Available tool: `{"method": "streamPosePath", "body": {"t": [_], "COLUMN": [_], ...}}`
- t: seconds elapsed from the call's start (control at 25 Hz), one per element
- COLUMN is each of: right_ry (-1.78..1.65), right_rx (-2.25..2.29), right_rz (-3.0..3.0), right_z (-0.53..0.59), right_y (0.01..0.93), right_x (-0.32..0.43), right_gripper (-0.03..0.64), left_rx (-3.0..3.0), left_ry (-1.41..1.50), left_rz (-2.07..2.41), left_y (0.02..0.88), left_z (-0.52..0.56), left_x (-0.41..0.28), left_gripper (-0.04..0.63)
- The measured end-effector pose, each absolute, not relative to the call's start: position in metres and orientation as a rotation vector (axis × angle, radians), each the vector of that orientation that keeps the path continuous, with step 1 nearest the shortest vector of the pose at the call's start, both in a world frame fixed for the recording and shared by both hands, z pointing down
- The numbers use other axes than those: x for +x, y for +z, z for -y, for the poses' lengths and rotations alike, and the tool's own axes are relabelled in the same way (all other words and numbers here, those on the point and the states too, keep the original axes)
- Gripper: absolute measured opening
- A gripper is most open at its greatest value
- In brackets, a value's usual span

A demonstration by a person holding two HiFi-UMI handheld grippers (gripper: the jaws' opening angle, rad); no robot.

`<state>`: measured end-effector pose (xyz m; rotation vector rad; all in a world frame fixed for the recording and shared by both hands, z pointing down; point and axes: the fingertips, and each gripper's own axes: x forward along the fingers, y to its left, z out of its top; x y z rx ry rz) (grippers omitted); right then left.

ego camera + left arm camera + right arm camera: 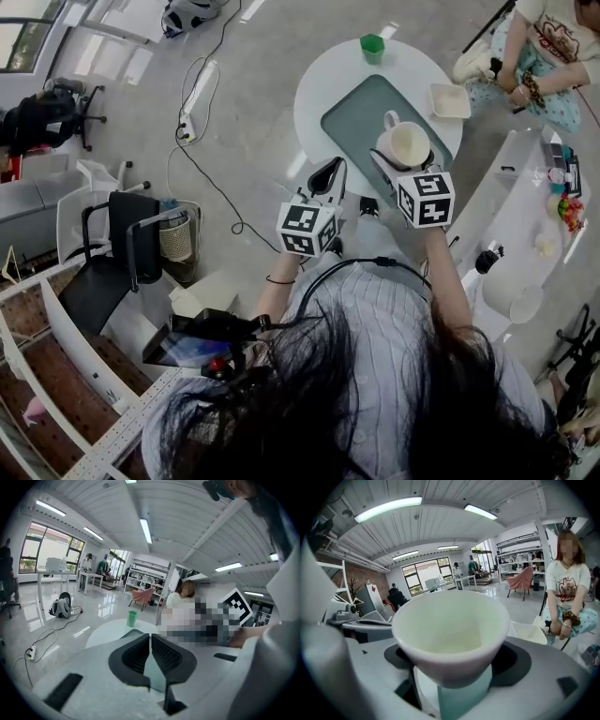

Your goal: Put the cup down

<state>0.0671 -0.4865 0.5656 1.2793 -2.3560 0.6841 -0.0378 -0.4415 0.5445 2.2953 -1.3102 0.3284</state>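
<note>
Evidently the right gripper (454, 662) is pinching the cup (451, 629), seemingly light, rigid, slick and breakable, by its lower wall between its fingers above the tray (361, 117), while the left gripper (150, 654) is idling clenched, empty.

Smooth white glazed look, soft sheen, on cup (450, 630). Matt grey-green mat (361, 117). Smooth white table (314, 94), faint gloss. At its 12 o'clock, green cup (372, 45), plastic look. On left gripper (150, 637), pads (166, 656) black, matt, finely ribbed; shell pale grey matt plastic. Glossy floor (51, 620), mirrors light. Striped cloth shirt (375, 328).
</note>
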Motion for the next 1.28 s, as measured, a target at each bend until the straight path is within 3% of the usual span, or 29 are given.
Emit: {"method": "streamPosePath", "body": {"t": [1.28], "right_ry": [0.584], "right_rx": [1.032], "right_rz": [2.224], "right_z": [0.572], "right_y": [0.671], "right_x": [0.039], "right_gripper": [0.423], "left_rx": [2.186], "left_ry": [0.323], "left_rz": [1.386], "left_y": [0.566], "left_z": [0.485], "left_x": [-0.048], "left_gripper": [0.02]}}
